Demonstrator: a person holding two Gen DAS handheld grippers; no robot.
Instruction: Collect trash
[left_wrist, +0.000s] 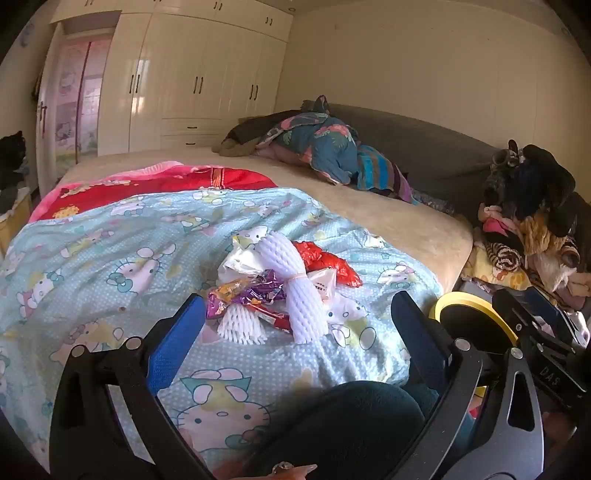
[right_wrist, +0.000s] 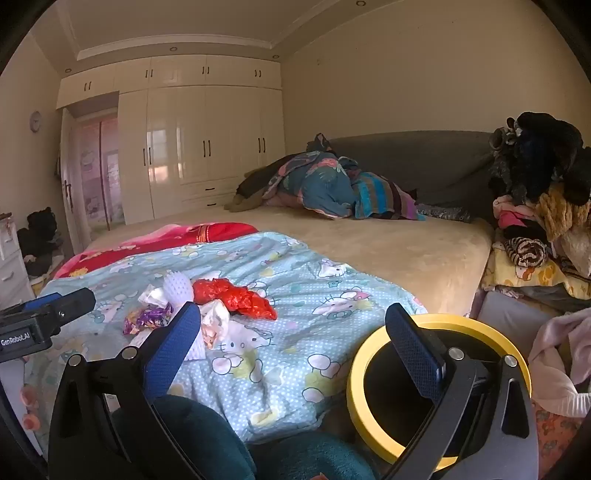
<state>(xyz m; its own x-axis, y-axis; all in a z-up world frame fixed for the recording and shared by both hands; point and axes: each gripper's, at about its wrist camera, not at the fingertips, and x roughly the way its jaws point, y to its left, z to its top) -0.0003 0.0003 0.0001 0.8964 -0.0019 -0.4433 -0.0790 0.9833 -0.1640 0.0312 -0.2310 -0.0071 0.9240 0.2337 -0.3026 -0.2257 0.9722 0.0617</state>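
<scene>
A heap of trash lies on the blue Hello Kitty quilt (left_wrist: 110, 258): white foam fruit nets (left_wrist: 295, 288), a red plastic bag (left_wrist: 328, 262), purple and orange snack wrappers (left_wrist: 247, 291) and white paper (left_wrist: 236, 262). My left gripper (left_wrist: 299, 317) is open and empty, its jaws wide just in front of the heap. My right gripper (right_wrist: 291, 328) is open and empty, further right above the quilt's edge. The heap shows in the right wrist view too, with the red bag (right_wrist: 236, 299) and wrappers (right_wrist: 147, 317). A yellow-rimmed black bin (right_wrist: 373, 354) stands beside the bed under the right finger.
The beige bed (right_wrist: 388, 251) carries a red blanket (left_wrist: 166, 184) and a pile of bedding (left_wrist: 317, 147) by the grey headboard. Clothes and plush toys (right_wrist: 535, 206) are stacked on the right. White wardrobes (right_wrist: 199, 140) stand behind. A dark teal cushion (left_wrist: 351, 424) is below the grippers.
</scene>
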